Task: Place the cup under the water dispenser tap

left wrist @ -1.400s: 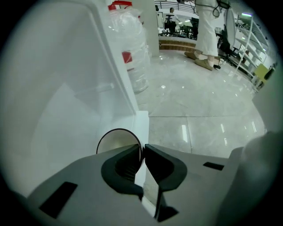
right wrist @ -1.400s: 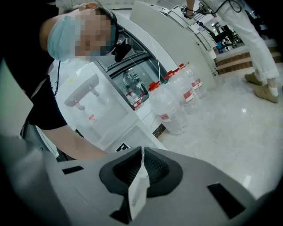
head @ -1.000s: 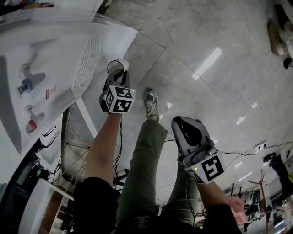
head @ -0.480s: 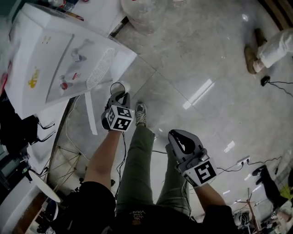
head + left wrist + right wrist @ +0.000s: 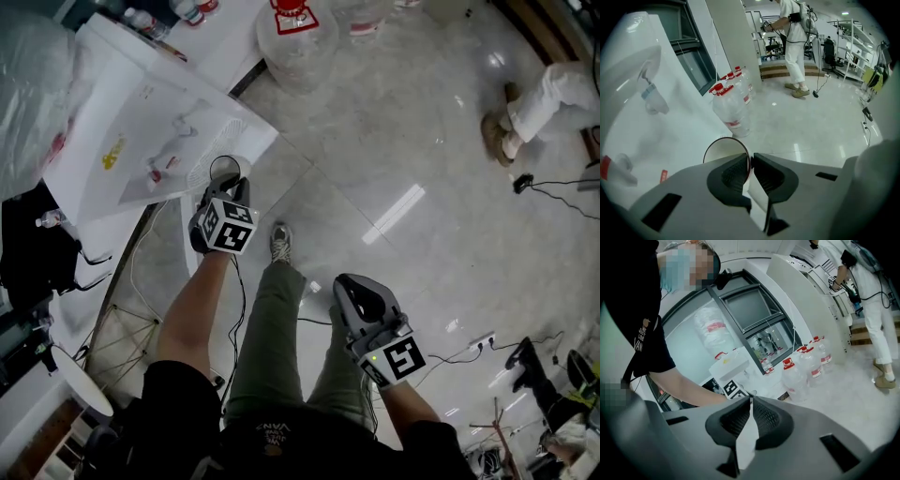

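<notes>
Glossy grey floor (image 5: 403,141): clear red-capped water jugs (image 5: 298,42) stand beside the white water dispenser (image 5: 122,122). The left gripper (image 5: 751,159) fingers clamp a white paper cup (image 5: 723,149) by its rim; the right gripper (image 5: 751,401) fingers are clenched, empty.

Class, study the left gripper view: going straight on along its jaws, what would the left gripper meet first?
Probably the nearest water bottle, or the floor beside it; the dispenser lies left of that line. Depth unclear.
</notes>
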The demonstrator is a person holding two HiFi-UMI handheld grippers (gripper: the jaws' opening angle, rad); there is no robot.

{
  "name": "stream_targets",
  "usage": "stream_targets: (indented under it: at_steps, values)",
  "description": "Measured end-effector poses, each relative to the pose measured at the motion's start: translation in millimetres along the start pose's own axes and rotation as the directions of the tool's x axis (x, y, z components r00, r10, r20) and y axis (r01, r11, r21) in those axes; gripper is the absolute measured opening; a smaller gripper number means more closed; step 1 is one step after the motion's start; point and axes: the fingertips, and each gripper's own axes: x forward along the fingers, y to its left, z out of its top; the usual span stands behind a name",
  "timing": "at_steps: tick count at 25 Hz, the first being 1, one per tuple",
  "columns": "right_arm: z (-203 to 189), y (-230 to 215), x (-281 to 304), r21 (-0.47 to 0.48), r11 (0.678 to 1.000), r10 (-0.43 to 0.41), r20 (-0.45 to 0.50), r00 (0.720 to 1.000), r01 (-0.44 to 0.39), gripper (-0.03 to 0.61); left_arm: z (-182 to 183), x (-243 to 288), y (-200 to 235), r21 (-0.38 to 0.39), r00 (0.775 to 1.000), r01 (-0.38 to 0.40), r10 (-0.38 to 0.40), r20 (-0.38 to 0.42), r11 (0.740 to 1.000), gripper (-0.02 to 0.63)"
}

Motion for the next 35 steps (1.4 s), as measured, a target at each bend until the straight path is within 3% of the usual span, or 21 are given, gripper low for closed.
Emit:
stream_targets:
  at_steps: [12,27,32,35]
  values:
    - [40,1,36,0.027,0.999,-0.039,0.064,0.997,0.037,0.046,19,28,72,0.007,0.998,-0.019,0.019,-0.067,1.0,0.052]
    - [27,-16,24,0.057,0.994,-0.096,0.046,0.994,0.093,0.046,28,41,73,0.062,0.993,-0.098,0.101,-0.056,0.993,0.063]
    - [33,-19,13,0.063,0.991,-0.122,0.068,0.99,0.118,0.046,32,35,69,0.051,0.993,-0.116,0.117,-0.018,0.992,0.155]
    - [31,-18,3,0.064,0.99,-0.13,0.058,0.99,0.126,0.046,34,24,66,0.046,0.993,-0.118,0.118,0.006,0.992,0.164]
